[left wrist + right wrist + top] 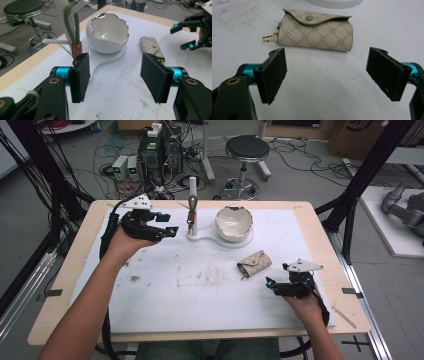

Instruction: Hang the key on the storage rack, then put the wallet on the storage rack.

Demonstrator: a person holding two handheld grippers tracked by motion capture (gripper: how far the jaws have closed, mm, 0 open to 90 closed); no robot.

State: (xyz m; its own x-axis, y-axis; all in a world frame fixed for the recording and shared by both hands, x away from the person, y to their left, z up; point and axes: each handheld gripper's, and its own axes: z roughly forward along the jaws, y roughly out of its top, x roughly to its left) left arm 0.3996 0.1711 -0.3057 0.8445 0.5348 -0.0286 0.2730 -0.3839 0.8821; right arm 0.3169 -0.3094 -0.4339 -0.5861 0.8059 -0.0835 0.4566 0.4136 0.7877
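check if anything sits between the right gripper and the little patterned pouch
Nothing visible does. The right gripper has open jaws aimed at the pouch, with bare white mat between them. The bowl stands beyond the pouch, not in the path.

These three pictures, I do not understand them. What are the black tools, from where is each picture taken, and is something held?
A person sits at a table and holds a hand tool in each hand: the left gripper and the right gripper. Each has two black fingers.

The high view looks down from above. The other two views come from small cameras riding on each gripper, looking along its fingers.

On the white mat lie a patterned key pouch and a white stand carrying a cracked-egg-shaped bowl. A green strap with a brown band hangs on the stand's post.

Nothing is held: both grippers are open. The right one faces the pouch.
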